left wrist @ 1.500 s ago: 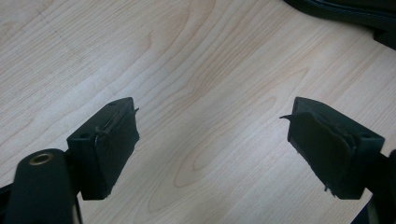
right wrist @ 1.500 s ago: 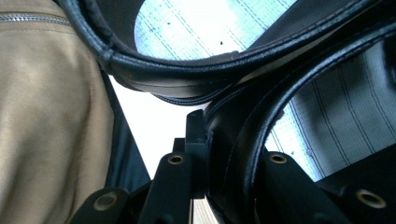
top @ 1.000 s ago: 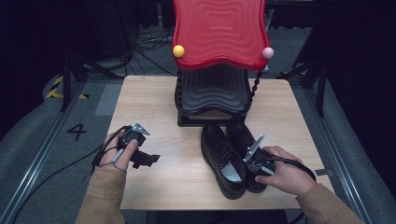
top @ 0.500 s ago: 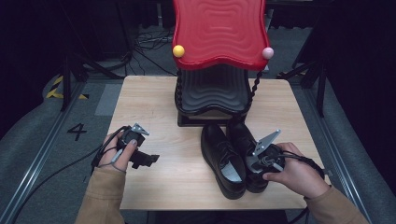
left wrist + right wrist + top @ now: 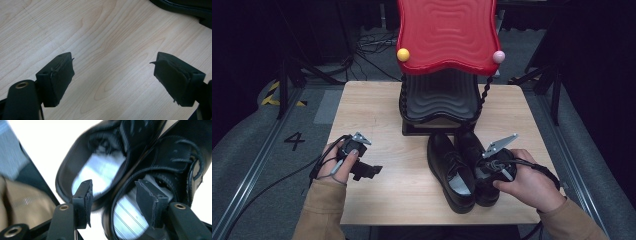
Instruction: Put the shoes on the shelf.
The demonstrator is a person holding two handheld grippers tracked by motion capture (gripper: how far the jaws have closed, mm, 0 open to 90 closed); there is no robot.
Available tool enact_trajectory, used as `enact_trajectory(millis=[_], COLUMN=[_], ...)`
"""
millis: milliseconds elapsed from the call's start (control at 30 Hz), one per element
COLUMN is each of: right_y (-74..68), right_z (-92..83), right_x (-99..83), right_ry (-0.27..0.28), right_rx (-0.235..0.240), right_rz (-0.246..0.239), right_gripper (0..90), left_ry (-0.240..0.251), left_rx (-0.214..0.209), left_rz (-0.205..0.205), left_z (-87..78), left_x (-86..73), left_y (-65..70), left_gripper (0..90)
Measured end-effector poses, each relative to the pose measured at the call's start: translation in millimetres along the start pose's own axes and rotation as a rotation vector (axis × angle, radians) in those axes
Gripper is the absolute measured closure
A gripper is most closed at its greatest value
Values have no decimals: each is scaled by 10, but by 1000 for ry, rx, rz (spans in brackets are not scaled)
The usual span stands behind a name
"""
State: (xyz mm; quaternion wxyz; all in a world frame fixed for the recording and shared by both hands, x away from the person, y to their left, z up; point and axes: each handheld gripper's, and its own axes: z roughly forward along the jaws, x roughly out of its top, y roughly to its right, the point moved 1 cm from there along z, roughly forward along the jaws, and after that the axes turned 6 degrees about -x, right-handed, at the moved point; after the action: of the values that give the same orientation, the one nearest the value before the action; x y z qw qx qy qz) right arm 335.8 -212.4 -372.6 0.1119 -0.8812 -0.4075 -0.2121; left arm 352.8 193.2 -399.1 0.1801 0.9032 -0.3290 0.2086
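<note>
Pair of black shoes side by side, toes toward 12 o'clock, right gripper jaws apart above heel openings, left gripper jaws wide over bare table

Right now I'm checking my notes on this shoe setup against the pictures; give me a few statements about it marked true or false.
1. Two black shoes lie side by side on the wooden table. True.
2. The left gripper is shut on a shoe. False: its jaws stand open over bare wood.
3. The right gripper is open above the shoes' openings. True.
4. The red stand carries two yellow balls. False: one yellow, one pink.
</note>
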Motion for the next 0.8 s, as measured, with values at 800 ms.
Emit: enact_trajectory(millis=[800], right_y=[-26], right_z=[660], right_x=[149], right_ry=[-172], right_rx=[-141], right_rz=[331], right_gripper=[625], left_ry=[0], left_rx=[3], left_rz=[3], left_z=[-7], left_x=[-4], left_y=[-10], left_gripper=[167])
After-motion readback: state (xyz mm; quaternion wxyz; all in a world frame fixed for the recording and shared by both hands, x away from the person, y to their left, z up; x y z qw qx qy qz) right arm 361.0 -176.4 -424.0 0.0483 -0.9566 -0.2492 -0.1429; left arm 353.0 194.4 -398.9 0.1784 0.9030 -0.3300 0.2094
